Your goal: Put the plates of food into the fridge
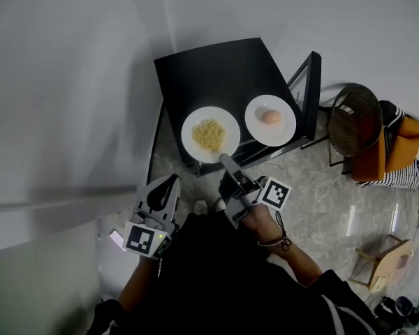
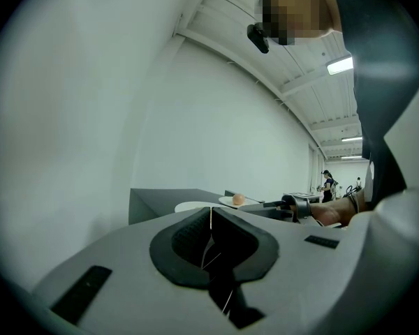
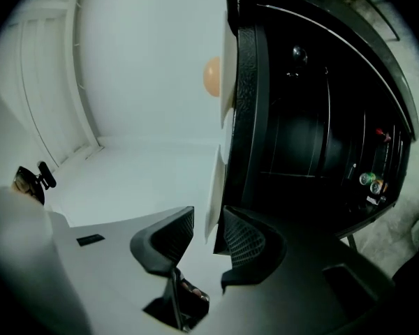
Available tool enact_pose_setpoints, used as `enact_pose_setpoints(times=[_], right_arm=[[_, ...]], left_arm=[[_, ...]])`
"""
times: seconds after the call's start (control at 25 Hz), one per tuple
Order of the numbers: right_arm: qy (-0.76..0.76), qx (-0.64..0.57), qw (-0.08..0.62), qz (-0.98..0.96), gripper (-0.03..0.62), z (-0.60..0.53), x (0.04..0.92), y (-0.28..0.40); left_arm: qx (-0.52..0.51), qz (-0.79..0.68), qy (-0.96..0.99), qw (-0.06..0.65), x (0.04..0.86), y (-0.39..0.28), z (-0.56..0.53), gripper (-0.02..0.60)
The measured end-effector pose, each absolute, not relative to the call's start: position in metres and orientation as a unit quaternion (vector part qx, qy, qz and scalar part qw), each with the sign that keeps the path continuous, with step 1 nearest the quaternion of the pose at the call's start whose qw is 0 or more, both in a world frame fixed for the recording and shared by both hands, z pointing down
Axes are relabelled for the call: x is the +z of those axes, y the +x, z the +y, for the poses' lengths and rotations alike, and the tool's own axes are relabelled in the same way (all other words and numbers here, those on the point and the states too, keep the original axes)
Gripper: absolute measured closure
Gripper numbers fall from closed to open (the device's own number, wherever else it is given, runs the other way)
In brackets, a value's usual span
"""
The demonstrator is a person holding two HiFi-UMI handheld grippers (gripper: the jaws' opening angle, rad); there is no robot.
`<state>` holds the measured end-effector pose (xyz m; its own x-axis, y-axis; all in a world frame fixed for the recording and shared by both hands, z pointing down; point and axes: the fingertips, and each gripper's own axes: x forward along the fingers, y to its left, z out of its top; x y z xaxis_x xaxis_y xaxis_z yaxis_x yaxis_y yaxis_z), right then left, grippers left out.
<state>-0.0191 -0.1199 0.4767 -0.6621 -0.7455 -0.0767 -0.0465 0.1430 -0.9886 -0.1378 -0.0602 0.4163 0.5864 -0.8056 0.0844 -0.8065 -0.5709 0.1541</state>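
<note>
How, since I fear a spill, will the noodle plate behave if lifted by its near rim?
The plate looks rigid and glossy, so it may slip from the right gripper, whose open jaws straddle its rim. Held at one edge, it would probably tilt; the loose noodles could slide.

A pale marble-patterned tile floor (image 1: 321,180) spreads to the right, and a plain white wall (image 1: 70,82) fills the left. Out on the floor stands a dark round woven chair (image 1: 355,121) on thin legs. An orange cloth (image 1: 394,149) lies just beside it, touching a black-and-white striped fabric (image 1: 399,178). Nearer, well apart from these, sits a small light wooden stool (image 1: 384,260). In the left gripper view, a ceiling light strip (image 2: 340,65) glows overhead, and a distant person (image 2: 327,182) stands at the room's far end.
</note>
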Motion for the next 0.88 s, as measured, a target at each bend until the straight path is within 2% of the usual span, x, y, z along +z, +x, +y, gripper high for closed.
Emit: enact_pose_setpoints(times=[0.16,0.32,0.88], right_arm=[[-0.280,-0.613,0.298,0.676,0.465,-0.124,0.485,-0.021],[-0.276,-0.620,0.301,0.670,0.539,-0.124,0.484,-0.021],[-0.236,-0.629,0.292,0.680,0.549,-0.094,0.469,-0.013]], left_arm=[[0.007,-0.465,0.881,0.090,0.420,-0.141,-0.061,0.554],[0.012,-0.470,0.877,0.098,0.421,-0.141,-0.057,0.554],[0.011,-0.471,0.875,0.111,0.424,-0.137,-0.043,0.554]])
